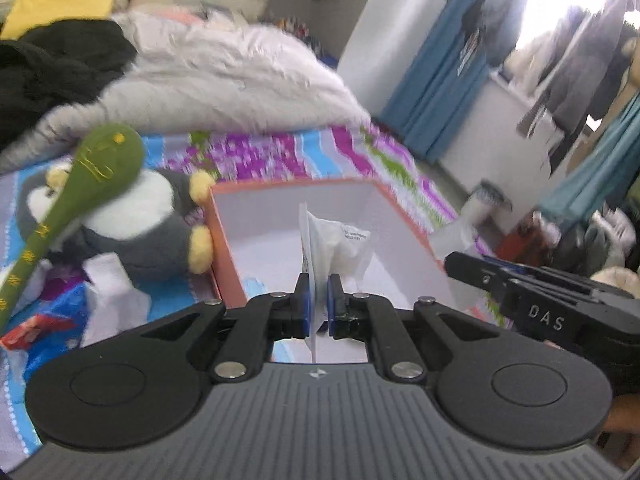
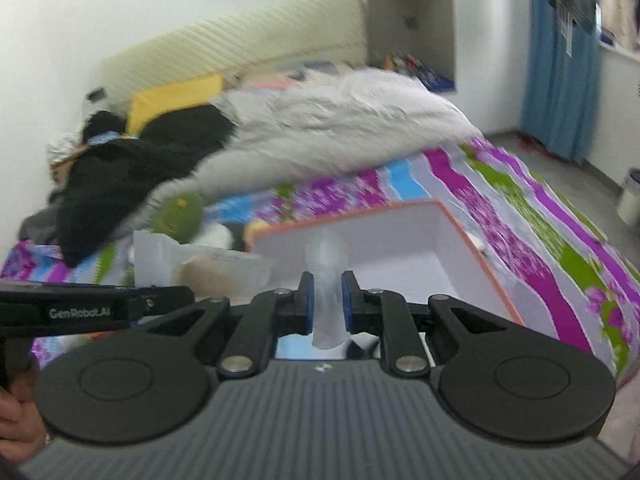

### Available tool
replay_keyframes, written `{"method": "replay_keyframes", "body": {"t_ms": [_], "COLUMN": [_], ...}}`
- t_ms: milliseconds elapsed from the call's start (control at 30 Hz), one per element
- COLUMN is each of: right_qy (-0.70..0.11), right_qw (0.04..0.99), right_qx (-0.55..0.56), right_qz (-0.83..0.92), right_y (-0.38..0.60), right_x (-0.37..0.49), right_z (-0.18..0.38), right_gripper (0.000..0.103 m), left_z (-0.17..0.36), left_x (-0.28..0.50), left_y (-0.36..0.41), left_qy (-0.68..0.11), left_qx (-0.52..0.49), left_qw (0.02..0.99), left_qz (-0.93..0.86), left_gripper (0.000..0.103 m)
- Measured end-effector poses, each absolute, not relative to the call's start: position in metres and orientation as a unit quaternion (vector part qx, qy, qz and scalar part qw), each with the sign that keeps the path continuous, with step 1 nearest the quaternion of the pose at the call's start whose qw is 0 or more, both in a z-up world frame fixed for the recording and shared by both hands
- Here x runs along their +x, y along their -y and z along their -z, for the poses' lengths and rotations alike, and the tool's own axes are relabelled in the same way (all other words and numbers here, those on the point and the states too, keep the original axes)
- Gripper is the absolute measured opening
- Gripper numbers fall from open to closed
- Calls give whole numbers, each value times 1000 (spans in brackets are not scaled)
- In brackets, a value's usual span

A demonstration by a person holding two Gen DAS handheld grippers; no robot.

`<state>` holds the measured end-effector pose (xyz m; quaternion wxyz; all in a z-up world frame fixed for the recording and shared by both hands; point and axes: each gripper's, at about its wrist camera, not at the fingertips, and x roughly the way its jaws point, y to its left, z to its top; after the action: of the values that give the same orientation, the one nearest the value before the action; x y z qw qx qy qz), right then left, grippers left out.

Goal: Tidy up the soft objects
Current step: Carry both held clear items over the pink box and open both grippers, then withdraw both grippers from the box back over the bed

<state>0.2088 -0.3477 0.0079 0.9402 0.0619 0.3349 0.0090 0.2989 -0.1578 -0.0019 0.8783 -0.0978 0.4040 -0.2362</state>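
Soft white pouch (image 1: pixel 340 248) with a small printed label is pinched at its thin edge between the blue pads of the left gripper (image 1: pixel 319 300), and it hangs just above the open box (image 1: pixel 404 216), whose walls are white inside and orange outside. The right gripper (image 2: pixel 327 300) is clenched on a pale, half-clear piece of plastic wrap (image 2: pixel 327 280), which stands up between its fingers, also over the inside of the box (image 2: pixel 472 248). This box lies on a bed sheet (image 2: pixel 520 216) with purple, green and blue stripes. Just beside the left wall of the box sits a grey and white plush penguin (image 1: pixel 136 224) with yellow feet, and a green plush stick (image 1: pixel 92 176) with yellow marks leans across it. Near the penguin, further from the box, some white paper (image 1: pixel 116 296) and a red and blue wrapper (image 1: pixel 48 320) are on the sheet. Behind the box a grey-white blanket (image 1: pixel 224 80) is heaped, with black clothes (image 1: pixel 52 68) and a yellow pillow (image 2: pixel 176 96) further behind it. Both views are a little blurred.
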Motion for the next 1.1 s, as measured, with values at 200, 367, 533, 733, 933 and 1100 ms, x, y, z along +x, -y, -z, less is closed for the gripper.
{"method": "replay_keyframes", "body": {"t_ms": [200, 367, 533, 733, 933, 1100], "right_qy": [-385, -423, -449, -447, -432, -403], "right_qw": [919, 901, 887, 889, 896, 910], "right_qx": [87, 94, 98, 100, 98, 97], "right_qz": [15, 28, 36, 23, 29, 26], "right_y": [383, 400, 410, 404, 401, 396], "right_x": [217, 225, 228, 215, 210, 199], "right_z": [27, 57, 80, 85, 77, 60], "right_gripper": [19, 20, 22, 49, 49, 49], "left_z": [38, 59, 67, 67, 60, 45], "left_x": [330, 348, 355, 354, 343, 326], "left_y": [189, 212, 225, 220, 219, 212], "left_qy": [-456, -488, -501, -494, -476, -444], "left_qx": [-78, -64, -49, -58, -36, -20], "left_qw": [854, 836, 830, 837, 847, 862], "left_qz": [239, 242, 241, 229, 235, 242], "left_gripper": [9, 9, 10, 52, 52, 52]}}
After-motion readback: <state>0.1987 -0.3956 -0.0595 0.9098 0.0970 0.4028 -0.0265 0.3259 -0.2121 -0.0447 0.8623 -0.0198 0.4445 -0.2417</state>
